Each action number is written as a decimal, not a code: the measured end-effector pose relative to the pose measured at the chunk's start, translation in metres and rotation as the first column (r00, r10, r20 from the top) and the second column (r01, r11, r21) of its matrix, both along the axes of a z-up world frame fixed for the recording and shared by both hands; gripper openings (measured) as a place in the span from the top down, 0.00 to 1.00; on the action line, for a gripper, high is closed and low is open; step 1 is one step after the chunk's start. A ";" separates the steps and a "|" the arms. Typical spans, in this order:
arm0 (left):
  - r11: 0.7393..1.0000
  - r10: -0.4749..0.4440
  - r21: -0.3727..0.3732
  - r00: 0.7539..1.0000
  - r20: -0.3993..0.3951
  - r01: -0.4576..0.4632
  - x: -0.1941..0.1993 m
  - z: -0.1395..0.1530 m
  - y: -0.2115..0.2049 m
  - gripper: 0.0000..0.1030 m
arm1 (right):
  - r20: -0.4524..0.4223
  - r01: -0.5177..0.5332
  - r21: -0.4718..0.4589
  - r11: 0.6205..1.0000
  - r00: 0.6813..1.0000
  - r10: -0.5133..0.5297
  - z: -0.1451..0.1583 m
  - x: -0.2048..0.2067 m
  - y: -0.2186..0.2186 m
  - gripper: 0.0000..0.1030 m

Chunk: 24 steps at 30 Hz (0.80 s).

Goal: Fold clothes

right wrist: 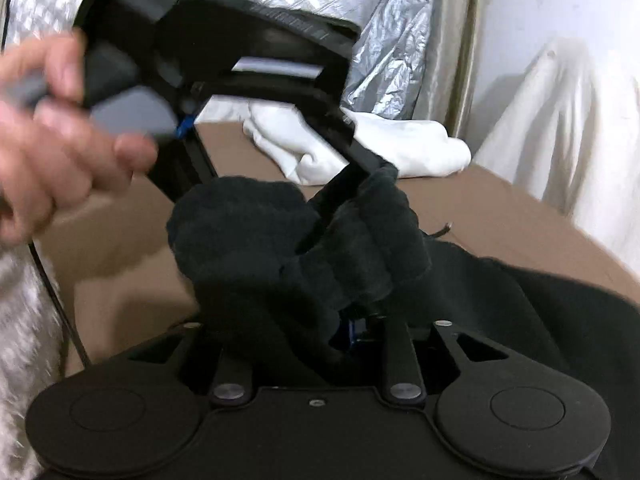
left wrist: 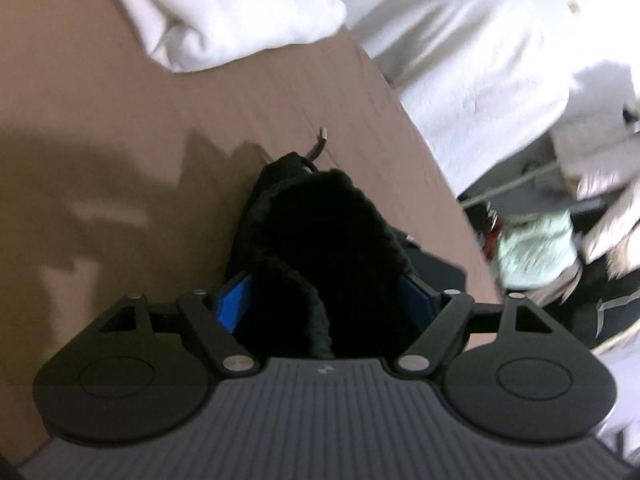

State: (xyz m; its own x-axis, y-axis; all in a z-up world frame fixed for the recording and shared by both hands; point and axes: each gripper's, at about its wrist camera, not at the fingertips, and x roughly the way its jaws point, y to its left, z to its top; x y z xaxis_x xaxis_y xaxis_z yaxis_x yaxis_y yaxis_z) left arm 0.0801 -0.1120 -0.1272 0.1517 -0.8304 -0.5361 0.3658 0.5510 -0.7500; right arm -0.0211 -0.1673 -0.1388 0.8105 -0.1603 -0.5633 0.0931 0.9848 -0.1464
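A black fleece garment (left wrist: 320,240) is bunched between the blue pads of my left gripper (left wrist: 328,292), whose jaws stand fairly wide with cloth filling the gap. A drawstring tip (left wrist: 322,138) sticks out past the cloth. In the right wrist view the same black fleece (right wrist: 280,248) is gathered in my right gripper (right wrist: 356,320), whose jaws are close together on it. The left gripper (right wrist: 352,184), held by a hand (right wrist: 48,132), reaches down into the bunch from above. More of the garment (right wrist: 540,300) lies spread at the right.
The brown table (left wrist: 100,140) shows in both views, with its edge curving at the right (left wrist: 440,168). A folded white cloth (left wrist: 224,12) lies at the far side, also in the right wrist view (right wrist: 360,148). White sheeting (right wrist: 560,128) hangs beyond. Clutter (left wrist: 536,248) lies on the floor.
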 end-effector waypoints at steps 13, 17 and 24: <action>0.911 -0.102 0.411 0.980 0.170 0.023 -0.025 0.002 -0.034 0.22 | -0.026 -0.109 0.300 0.948 0.992 0.122 0.060 -0.081 -0.041 0.35; 0.948 -0.078 0.314 0.992 0.102 0.042 -0.019 0.003 -0.023 0.51 | 0.008 0.100 0.385 0.918 0.994 -0.111 0.075 -0.108 -0.112 0.34; 0.962 -0.079 0.269 0.989 0.122 0.044 -0.013 -0.002 -0.027 0.33 | -0.110 0.373 0.437 0.818 0.925 -0.362 0.047 -0.104 -0.237 0.30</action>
